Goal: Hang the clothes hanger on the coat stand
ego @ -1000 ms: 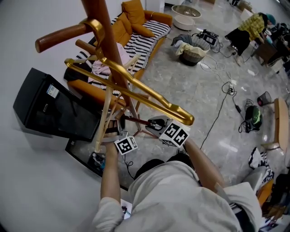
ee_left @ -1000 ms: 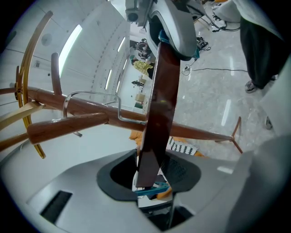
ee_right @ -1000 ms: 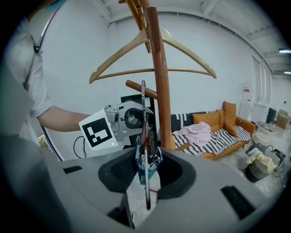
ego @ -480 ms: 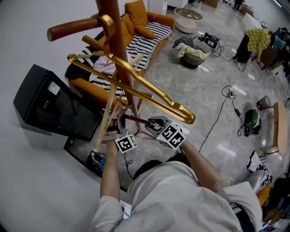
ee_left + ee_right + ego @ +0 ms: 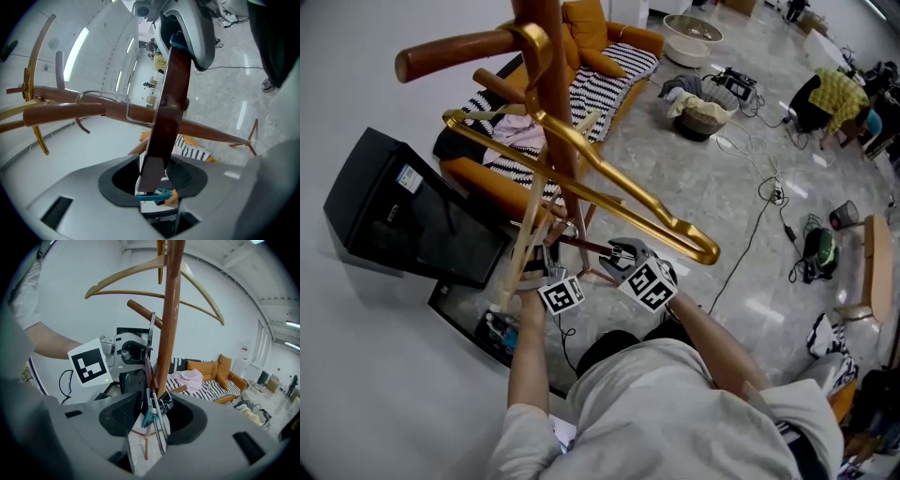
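A dark brown clip hanger (image 5: pixel 581 246) lies level between my two grippers, low beside the coat stand (image 5: pixel 546 56). My left gripper (image 5: pixel 546 256) is shut on its left end; in the left gripper view the bar (image 5: pixel 168 103) rises from the jaws (image 5: pixel 152 185) to the right gripper (image 5: pixel 187 28). Its wire hook (image 5: pixel 105 93) reaches over a peg; I cannot tell if it rests there. My right gripper (image 5: pixel 614 253) is opening, and the bar's clip end (image 5: pixel 151 404) stands between its jaws (image 5: pixel 153 416) without clear pressure. A golden wooden hanger (image 5: pixel 609 192) hangs on an upper peg.
A black box (image 5: pixel 403 216) leans by the wall at left. An orange sofa (image 5: pixel 609 56) with striped cushions stands behind the stand. Pale wooden legs (image 5: pixel 523 244) cross near my left gripper. A laundry basket (image 5: pixel 703 103) and cables (image 5: pixel 769 187) lie on the floor at right.
My right gripper has drifted a little to the left and down along the dark hanger. The golden hanger's lower end has swung slightly to the right. The left gripper keeps its hold.
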`<move>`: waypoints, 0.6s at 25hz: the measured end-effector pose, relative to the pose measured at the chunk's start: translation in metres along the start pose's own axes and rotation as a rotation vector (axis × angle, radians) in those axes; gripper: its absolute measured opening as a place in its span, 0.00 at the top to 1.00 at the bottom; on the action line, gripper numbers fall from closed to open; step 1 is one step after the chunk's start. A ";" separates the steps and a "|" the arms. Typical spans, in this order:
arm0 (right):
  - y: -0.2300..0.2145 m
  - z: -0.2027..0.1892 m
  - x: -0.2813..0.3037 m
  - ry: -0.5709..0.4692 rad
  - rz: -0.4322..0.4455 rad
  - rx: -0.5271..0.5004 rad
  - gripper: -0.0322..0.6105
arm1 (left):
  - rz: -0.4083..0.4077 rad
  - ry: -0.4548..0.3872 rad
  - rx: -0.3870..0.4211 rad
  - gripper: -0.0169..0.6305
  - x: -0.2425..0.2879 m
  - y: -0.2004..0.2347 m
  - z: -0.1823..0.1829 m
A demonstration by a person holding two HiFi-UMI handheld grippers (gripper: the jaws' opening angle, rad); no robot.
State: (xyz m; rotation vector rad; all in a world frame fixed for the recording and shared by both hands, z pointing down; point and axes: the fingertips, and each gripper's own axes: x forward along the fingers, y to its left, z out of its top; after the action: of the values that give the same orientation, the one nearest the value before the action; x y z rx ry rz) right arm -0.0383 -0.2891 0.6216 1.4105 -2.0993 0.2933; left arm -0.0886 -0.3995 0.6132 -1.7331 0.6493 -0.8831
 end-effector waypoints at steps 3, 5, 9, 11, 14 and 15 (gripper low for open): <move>-0.004 -0.001 0.003 0.012 -0.041 -0.026 0.72 | 0.013 -0.009 -0.011 0.72 0.006 0.000 0.000; -0.006 -0.003 0.006 0.021 -0.072 -0.057 0.71 | 0.019 -0.013 -0.025 0.72 0.011 -0.002 0.001; -0.012 -0.006 0.011 0.051 -0.130 -0.086 0.69 | 0.020 -0.007 -0.048 0.72 0.020 -0.004 0.002; -0.014 -0.008 0.012 0.065 -0.155 -0.118 0.68 | 0.010 -0.007 -0.060 0.72 0.022 -0.006 0.003; -0.017 -0.010 0.014 0.081 -0.200 -0.207 0.66 | 0.012 -0.007 -0.081 0.71 0.023 -0.008 0.003; -0.017 -0.011 0.013 0.087 -0.219 -0.242 0.65 | 0.013 -0.006 -0.086 0.71 0.022 -0.008 0.003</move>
State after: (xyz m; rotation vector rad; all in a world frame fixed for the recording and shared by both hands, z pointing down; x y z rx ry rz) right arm -0.0227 -0.3013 0.6356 1.4368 -1.8221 0.0121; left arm -0.0733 -0.4116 0.6259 -1.8060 0.7026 -0.8512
